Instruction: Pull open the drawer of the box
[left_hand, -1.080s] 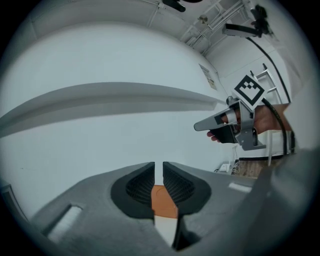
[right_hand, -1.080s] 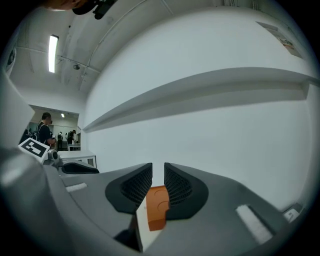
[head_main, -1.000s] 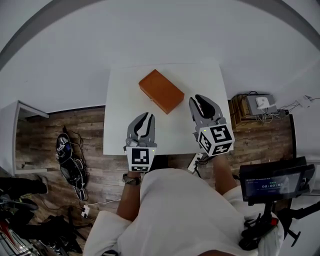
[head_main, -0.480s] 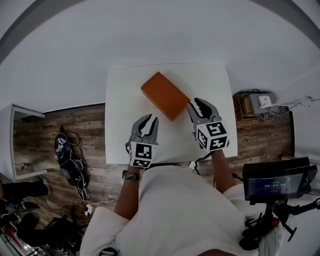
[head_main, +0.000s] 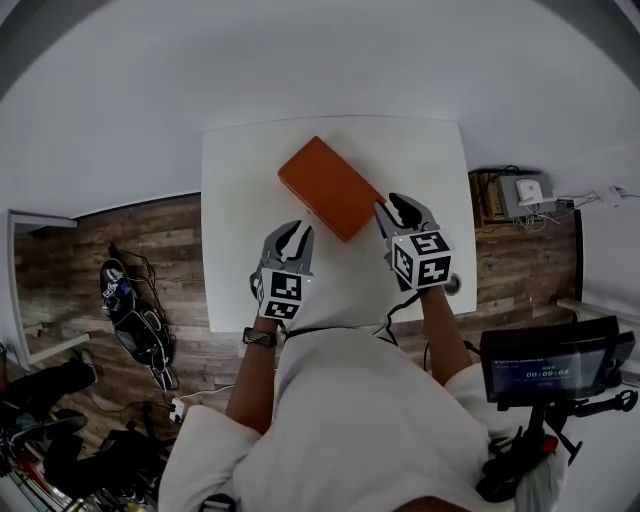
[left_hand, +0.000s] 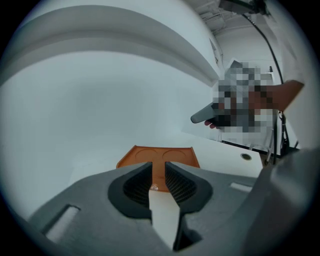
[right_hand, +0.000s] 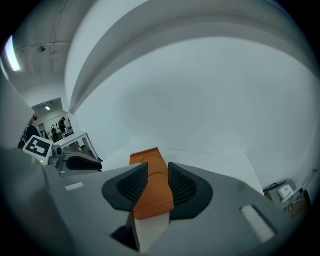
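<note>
Closest to the person, low on the right, one screen (head_main: 545, 368) shows a row of digits too small to read. The two marker cubes (head_main: 424, 260) bear black-and-white square patterns and no letters.

The left gripper (head_main: 292, 233) hangs over the near part of the one white table (head_main: 235, 250). Its jaws stand a little apart, released, with only bare tabletop in the gap. The right gripper (head_main: 395, 206) has just been opening its jaws. In the right gripper view the near short end of the box (head_main: 326, 186) shows in the gap, and the pads do not press on it. Whether the tips touch that end cannot be told.

The single orange box lies flat near the table's middle, ahead of both grippers. In the head view its long axis runs from far left to near right, with the near-right end at the right gripper. It carries no readable writing; the left gripper view shows two pressed circles on its top.
</note>
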